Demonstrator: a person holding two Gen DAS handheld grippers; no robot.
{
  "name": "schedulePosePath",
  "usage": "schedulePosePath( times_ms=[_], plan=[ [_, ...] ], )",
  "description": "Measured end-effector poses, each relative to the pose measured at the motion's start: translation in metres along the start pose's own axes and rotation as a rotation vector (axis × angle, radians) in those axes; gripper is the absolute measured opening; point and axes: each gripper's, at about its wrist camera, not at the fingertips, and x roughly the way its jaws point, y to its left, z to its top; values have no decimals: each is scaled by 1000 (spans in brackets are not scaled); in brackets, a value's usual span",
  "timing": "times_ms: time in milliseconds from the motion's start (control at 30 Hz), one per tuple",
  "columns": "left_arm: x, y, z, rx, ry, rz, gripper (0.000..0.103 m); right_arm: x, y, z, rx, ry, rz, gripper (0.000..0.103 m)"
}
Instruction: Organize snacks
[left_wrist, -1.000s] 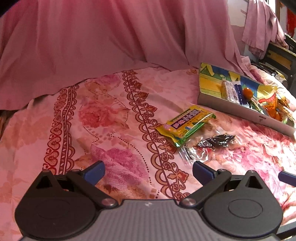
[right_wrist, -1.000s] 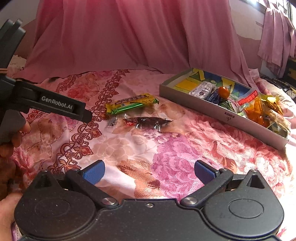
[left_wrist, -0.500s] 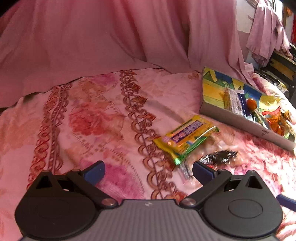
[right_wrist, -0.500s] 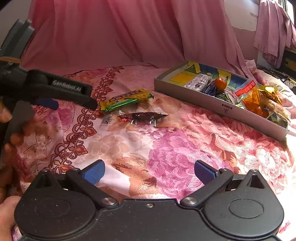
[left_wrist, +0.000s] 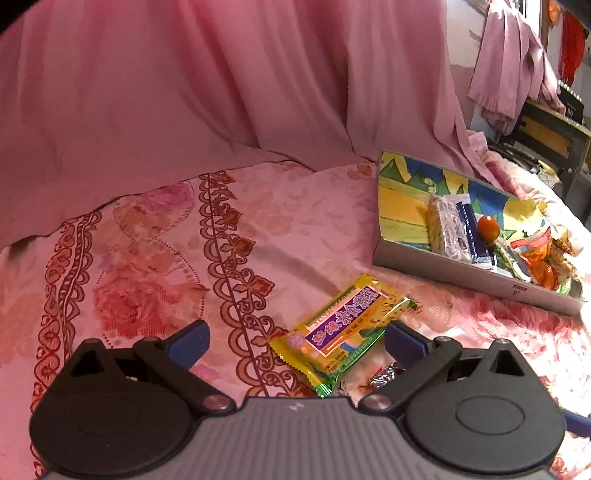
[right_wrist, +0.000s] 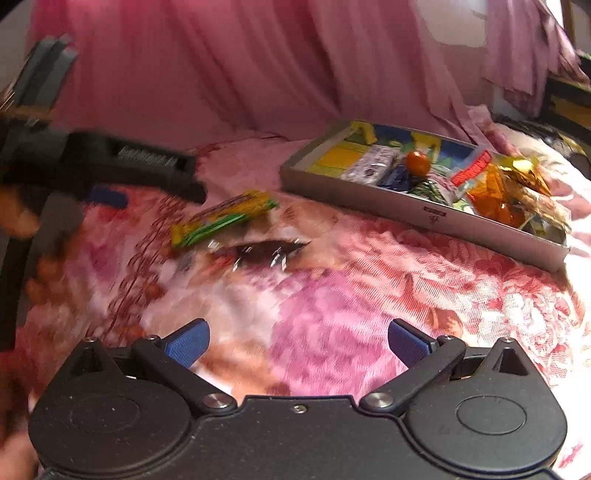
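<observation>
The yellow snack packet (left_wrist: 345, 332) lies on the bedspread (left_wrist: 147, 258) near the tray's (left_wrist: 461, 271) left corner, between the left gripper's (left_wrist: 295, 341) spread fingers; looks light and crinkly-slippery, so I'd pinch across its middle, right gripper (right_wrist: 295, 343) also wide apart.

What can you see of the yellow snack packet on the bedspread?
The packet is a flat, glossy plastic pouch, yellow with green edges and a purple label bearing print, its ends crimped and sealed. It lies flat and diagonal on the floral bedspread, outside the tray. A dark wrapped snack lies right beside it; whether they touch is unclear. The left claw is open, the packet's near end between its fingers with no visible contact.
</observation>
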Motion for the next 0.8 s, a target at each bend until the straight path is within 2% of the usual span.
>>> schedulePosePath(
  times_ms=[267, 533, 667, 800],
  plan=[
    [15, 8, 2, -22, 41, 26, 103, 34, -12, 29, 123, -18, 2, 102],
    [26, 10, 7, -57, 46, 28, 103, 62, -16, 43, 203, -11, 15, 102],
    [29, 10, 8, -71, 42, 7, 103, 74, -7, 49, 204, -11, 25, 102],
    [32, 10, 9, -94, 29, -46, 103, 88, 4, 49, 190, 15, 19, 102]
  ],
)
